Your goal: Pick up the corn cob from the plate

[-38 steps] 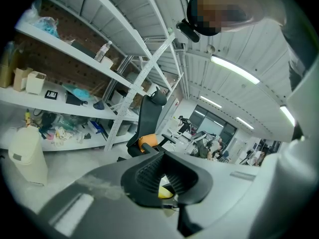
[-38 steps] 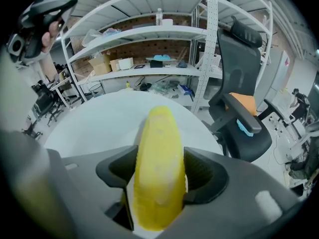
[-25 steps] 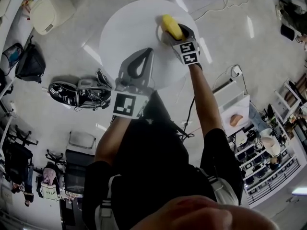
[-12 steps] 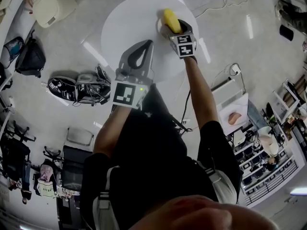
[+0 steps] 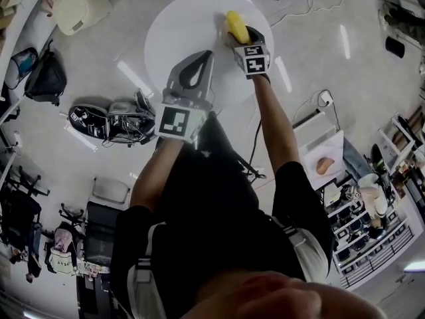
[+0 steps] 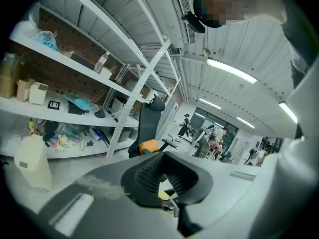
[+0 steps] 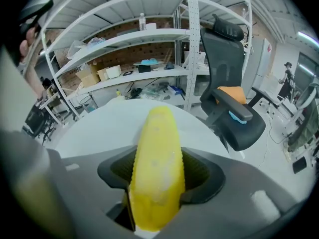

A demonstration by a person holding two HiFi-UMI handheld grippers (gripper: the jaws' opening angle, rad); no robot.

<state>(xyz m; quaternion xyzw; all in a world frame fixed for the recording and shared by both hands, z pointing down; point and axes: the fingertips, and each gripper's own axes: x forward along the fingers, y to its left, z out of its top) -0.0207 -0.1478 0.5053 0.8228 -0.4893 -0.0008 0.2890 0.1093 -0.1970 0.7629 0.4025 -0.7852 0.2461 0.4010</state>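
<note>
The right hand-held gripper (image 7: 158,183) clamps the corn cob (image 7: 155,143) at the far side of the desk (image 5: 176,32). The left hand-held gripper (image 5: 199,62) hovers over the desk's near side, jaws together, empty.

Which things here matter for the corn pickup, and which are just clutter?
For the job:
corn cob, clamped in the right gripper
round table below it

Lying about:
left gripper, shut, empty
office chair
shelves
black bag and white bin on the floor
</note>
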